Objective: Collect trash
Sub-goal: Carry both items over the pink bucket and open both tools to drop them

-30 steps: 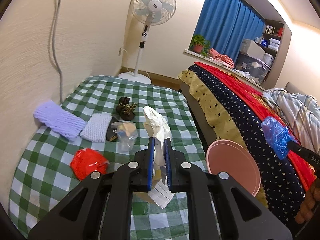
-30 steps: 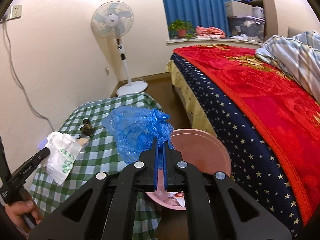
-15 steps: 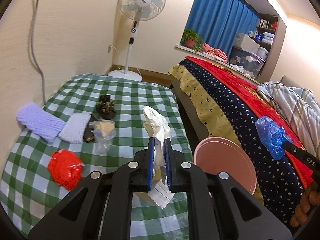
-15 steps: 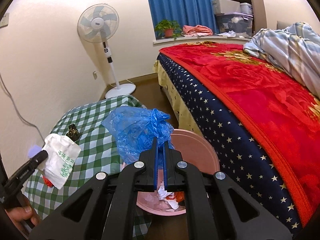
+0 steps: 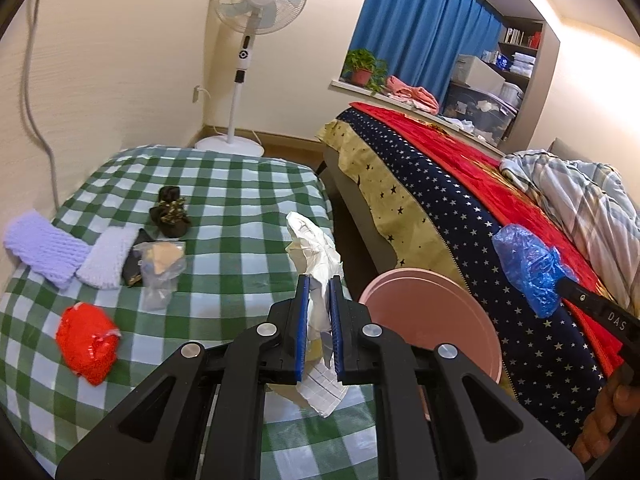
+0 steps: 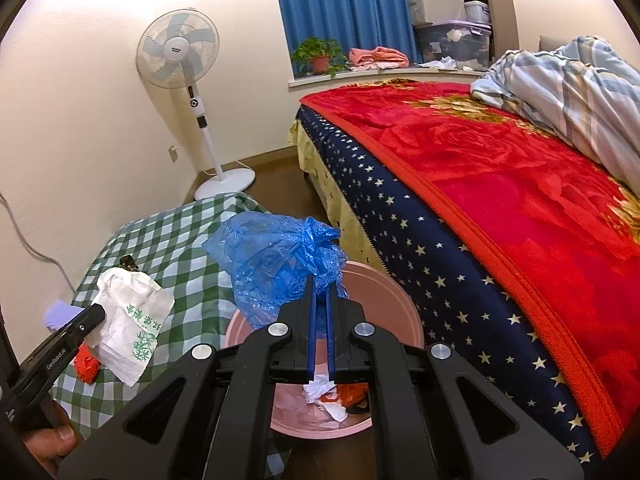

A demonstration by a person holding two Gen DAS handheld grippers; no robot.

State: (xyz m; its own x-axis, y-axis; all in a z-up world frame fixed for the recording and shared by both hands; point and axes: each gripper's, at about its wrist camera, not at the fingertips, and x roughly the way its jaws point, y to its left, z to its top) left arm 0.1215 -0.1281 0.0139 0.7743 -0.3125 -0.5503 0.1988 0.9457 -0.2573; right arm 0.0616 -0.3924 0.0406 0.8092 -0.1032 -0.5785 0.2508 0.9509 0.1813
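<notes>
My left gripper (image 5: 319, 292) is shut on a crumpled white paper bag (image 5: 316, 252) with green print, held above the right edge of the green checked table (image 5: 240, 200); it also shows in the right wrist view (image 6: 132, 316). My right gripper (image 6: 320, 292) is shut on a crumpled blue plastic bag (image 6: 276, 264), held over the pink trash bin (image 6: 400, 312), which holds white and red scraps. The bin (image 5: 432, 320) stands on the floor between table and bed. A red crumpled wrapper (image 5: 88, 340) and a clear plastic bag (image 5: 160, 268) lie on the table.
Two knitted lilac and white cloths (image 5: 48, 248), a dark pouch and a dark brown lump (image 5: 170, 216) lie on the table. A bed with a red and starred blanket (image 6: 500, 200) is at the right. A standing fan (image 5: 256, 20) is by the far wall.
Both grippers have kept their hold. The left view has shifted right, toward the pink bin. The right gripper with the blue bag has moved further over the bin.
</notes>
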